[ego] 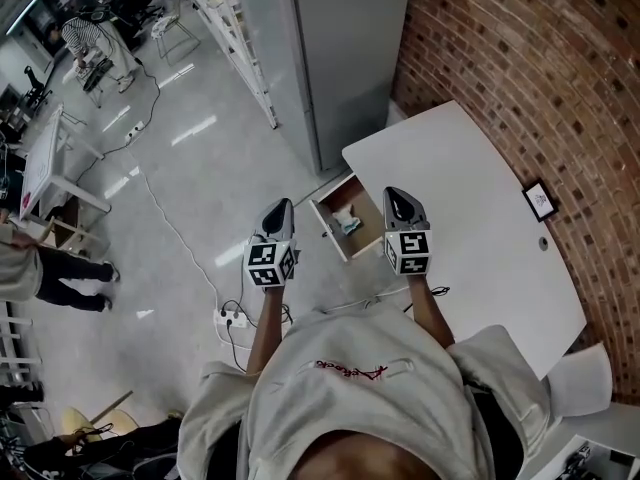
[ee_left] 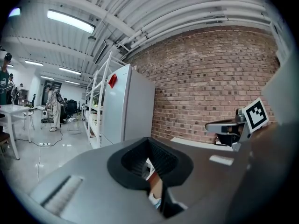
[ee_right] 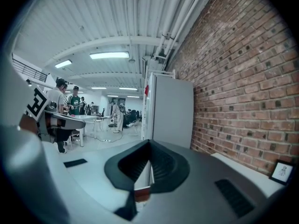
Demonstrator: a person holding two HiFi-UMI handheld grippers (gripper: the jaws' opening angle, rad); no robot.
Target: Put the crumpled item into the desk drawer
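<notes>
The desk drawer (ego: 333, 230) stands pulled out from the white desk (ego: 480, 238), and the crumpled pale blue-white item (ego: 350, 223) lies inside it. My left gripper (ego: 283, 205) hovers over the floor just left of the drawer, shut and holding nothing. My right gripper (ego: 392, 193) hangs over the desk's front edge just right of the drawer, shut and empty too. In the left gripper view the left gripper (ee_left: 150, 140) points past the drawer's wooden wall (ee_left: 155, 186), with a bit of the crumpled item (ee_left: 154, 201) below. The right gripper (ee_right: 149, 142) points toward the grey cabinet (ee_right: 170, 111).
A tall grey cabinet (ego: 340, 58) stands beyond the drawer, against the brick wall (ego: 540, 58). A small framed picture (ego: 540, 200) lies on the desk. A power strip (ego: 232, 318) and cables lie on the floor. People stand by white tables (ego: 45, 158) at far left.
</notes>
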